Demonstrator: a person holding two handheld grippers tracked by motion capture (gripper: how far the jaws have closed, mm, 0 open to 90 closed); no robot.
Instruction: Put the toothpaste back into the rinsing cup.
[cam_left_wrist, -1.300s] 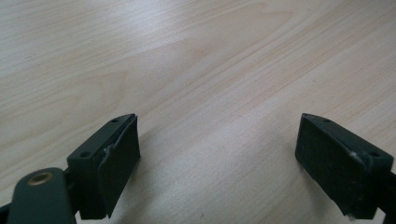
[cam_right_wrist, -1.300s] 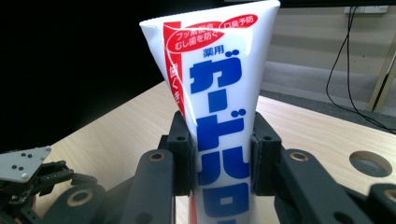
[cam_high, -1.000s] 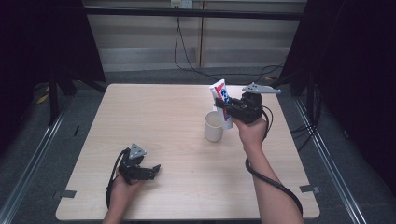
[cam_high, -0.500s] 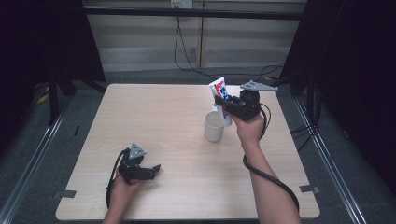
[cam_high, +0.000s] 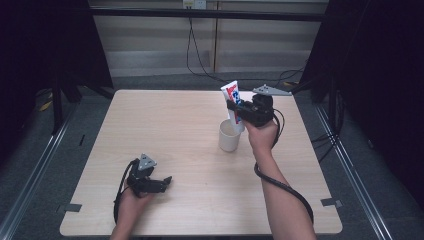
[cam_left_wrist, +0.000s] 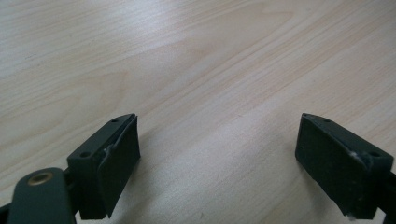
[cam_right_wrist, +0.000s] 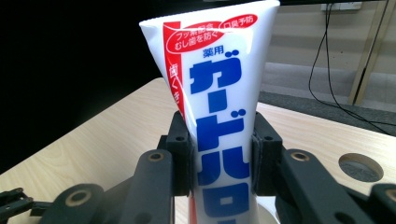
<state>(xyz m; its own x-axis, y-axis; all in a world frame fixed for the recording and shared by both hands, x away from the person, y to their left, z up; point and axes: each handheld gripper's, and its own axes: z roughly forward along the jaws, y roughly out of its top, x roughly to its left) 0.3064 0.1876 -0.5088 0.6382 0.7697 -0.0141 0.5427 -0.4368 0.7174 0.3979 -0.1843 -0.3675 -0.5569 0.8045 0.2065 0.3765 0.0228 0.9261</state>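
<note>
Your right gripper (cam_high: 234, 109) squeezes the toothpaste tube (cam_right_wrist: 219, 93) (upright, frame centre) above the cup (cam_high: 229, 135); your left gripper (cam_left_wrist: 219, 158) gapes wide, holding nothing.

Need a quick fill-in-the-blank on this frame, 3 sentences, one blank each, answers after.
1. The right gripper is shut on a ____ of toothpaste.
2. The toothpaste is held upright just above a white ____.
3. The left gripper, near the table's front edge, has its jaws ____ with nothing between them.

Missing words: tube; cup; open
</note>
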